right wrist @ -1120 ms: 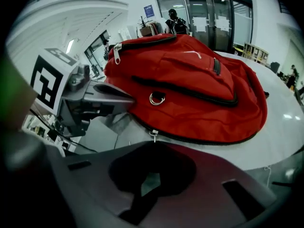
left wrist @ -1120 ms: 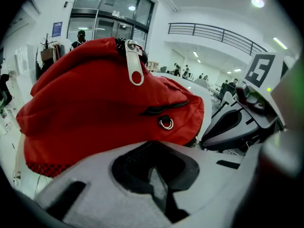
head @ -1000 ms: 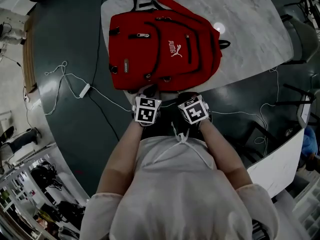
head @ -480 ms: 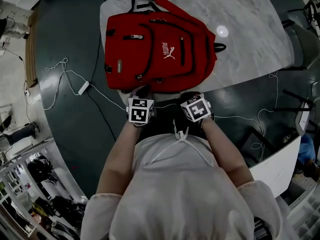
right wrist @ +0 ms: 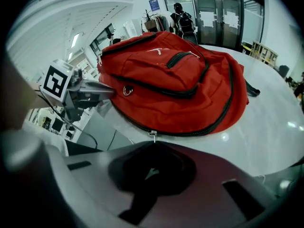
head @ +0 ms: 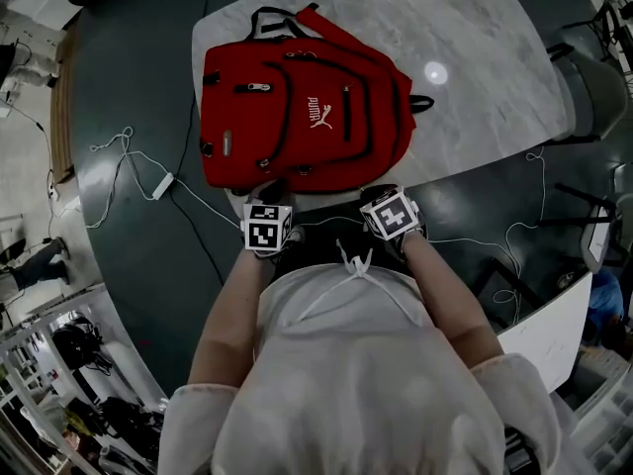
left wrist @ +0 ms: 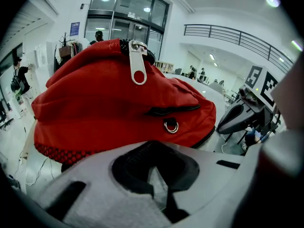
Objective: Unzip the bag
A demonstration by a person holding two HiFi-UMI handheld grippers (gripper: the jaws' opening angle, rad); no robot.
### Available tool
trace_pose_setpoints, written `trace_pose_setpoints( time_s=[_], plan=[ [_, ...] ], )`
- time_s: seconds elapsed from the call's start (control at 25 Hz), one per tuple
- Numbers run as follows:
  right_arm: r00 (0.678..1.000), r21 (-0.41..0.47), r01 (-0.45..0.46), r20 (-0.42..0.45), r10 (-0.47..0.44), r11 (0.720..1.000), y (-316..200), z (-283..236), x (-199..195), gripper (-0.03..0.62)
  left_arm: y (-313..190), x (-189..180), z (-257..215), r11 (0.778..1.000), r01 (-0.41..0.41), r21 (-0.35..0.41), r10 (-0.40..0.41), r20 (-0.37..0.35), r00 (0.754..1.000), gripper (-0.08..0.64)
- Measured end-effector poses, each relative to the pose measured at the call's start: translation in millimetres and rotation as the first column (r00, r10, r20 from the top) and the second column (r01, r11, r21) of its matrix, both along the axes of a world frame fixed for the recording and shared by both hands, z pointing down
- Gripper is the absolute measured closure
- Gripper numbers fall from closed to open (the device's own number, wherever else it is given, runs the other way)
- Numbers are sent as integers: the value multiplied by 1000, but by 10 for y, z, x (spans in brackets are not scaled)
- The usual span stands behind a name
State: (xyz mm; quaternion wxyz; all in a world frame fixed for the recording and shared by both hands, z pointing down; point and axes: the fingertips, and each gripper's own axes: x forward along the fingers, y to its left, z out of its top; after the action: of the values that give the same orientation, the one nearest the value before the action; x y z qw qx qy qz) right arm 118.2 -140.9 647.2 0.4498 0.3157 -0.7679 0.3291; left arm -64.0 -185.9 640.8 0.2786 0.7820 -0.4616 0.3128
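Hovering at the table (head: 475, 47) edge, the left hand-held gripper (left wrist: 156, 172) and right hand-held gripper (right wrist: 152, 167) are both clenched on nothing, jaws together. The red bag (head: 297, 117) lies flat directly ahead of both, visible zips closed. A zipper pull (right wrist: 152, 136) sits just beyond the right jaws. Risk: the small pull may slip from the pinch; an unbraced bag would likely slide across the smooth table when tugged.

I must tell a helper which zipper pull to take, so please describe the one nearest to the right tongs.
On the marble table lies a red backpack; a black zipper runs around its outer edge. The small silver pull sits on that zipper at table level, just ahead of the right tongs. Unlike the metal ring higher up, it hangs on the lowest seam.
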Motion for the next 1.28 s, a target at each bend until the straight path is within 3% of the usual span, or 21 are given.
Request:
trace_pose_setpoints(
  time_s=[0.4, 1.28],
  plan=[
    [999, -42, -28, -43, 26, 999, -81, 15, 417, 565, -2, -2, 5, 1000, 16, 4, -16, 5, 1000, 540],
    [992, -24, 0, -126, -3, 1000, -456, -25, 963, 565, -5, -14, 4, 999, 38, 8, -39, 13, 999, 540]
  ],
)
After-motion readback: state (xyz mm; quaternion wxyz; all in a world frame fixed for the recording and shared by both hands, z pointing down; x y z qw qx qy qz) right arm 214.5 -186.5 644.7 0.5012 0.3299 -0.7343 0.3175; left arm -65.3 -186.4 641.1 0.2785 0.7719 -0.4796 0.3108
